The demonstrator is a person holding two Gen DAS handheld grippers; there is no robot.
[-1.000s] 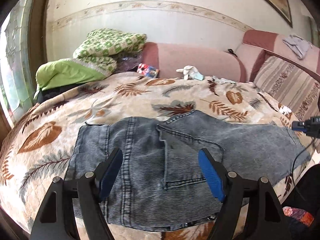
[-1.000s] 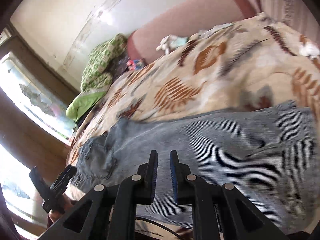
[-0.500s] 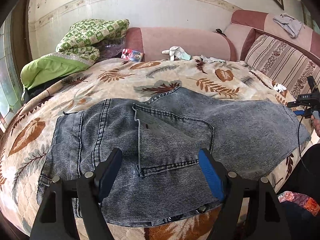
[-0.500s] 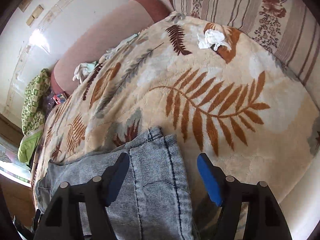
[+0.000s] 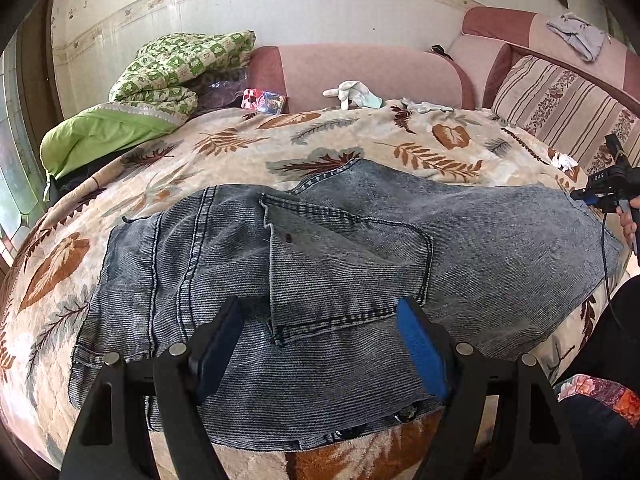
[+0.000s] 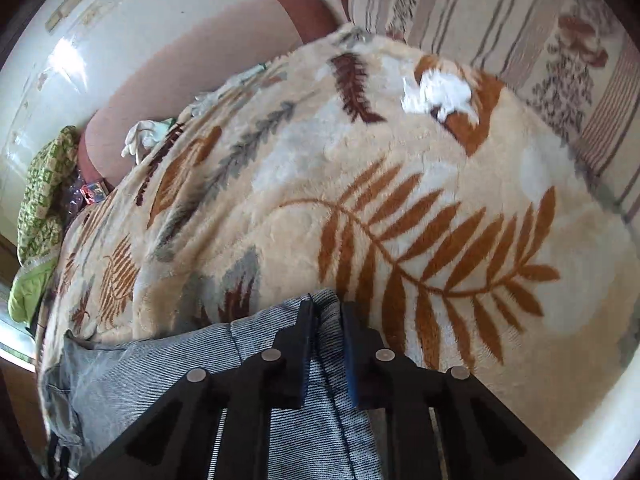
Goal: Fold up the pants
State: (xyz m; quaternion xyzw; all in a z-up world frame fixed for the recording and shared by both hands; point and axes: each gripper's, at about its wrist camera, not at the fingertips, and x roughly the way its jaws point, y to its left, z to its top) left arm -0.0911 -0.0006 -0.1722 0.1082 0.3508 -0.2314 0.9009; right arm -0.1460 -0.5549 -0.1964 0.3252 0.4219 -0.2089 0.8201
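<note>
- The pants [image 5: 320,272] are blue-grey jeans. They lie flat on a blanket [image 5: 280,148] with brown and grey leaves on it.
- The waist end of the pants is near the left gripper [image 5: 320,344], and the leg runs away to the right.
- The left gripper hangs just above the waist part. Its jaws stand wide apart, with a blue pad [image 5: 420,344] on each side.
- The back pocket of the pants shows in the gap between those jaws. The pads do not squeeze any cloth.
- The right gripper [image 6: 326,336] is at the far end of the leg, by the hem.
- Its jaws are closing, and a fold of the hem [image 6: 324,308] sits between them. The pads look pressed on the cloth.
- From the left wrist view, the right gripper [image 5: 600,196] shows small at the right edge, with a hand [image 5: 630,220] holding it.
- A green quilt [image 5: 180,68] is piled at the far left of the bed.
- A white glove [image 5: 352,94] lies by the pink backrest [image 5: 360,68].
- A striped cushion [image 6: 500,24] stands past the blanket on the right.
</note>
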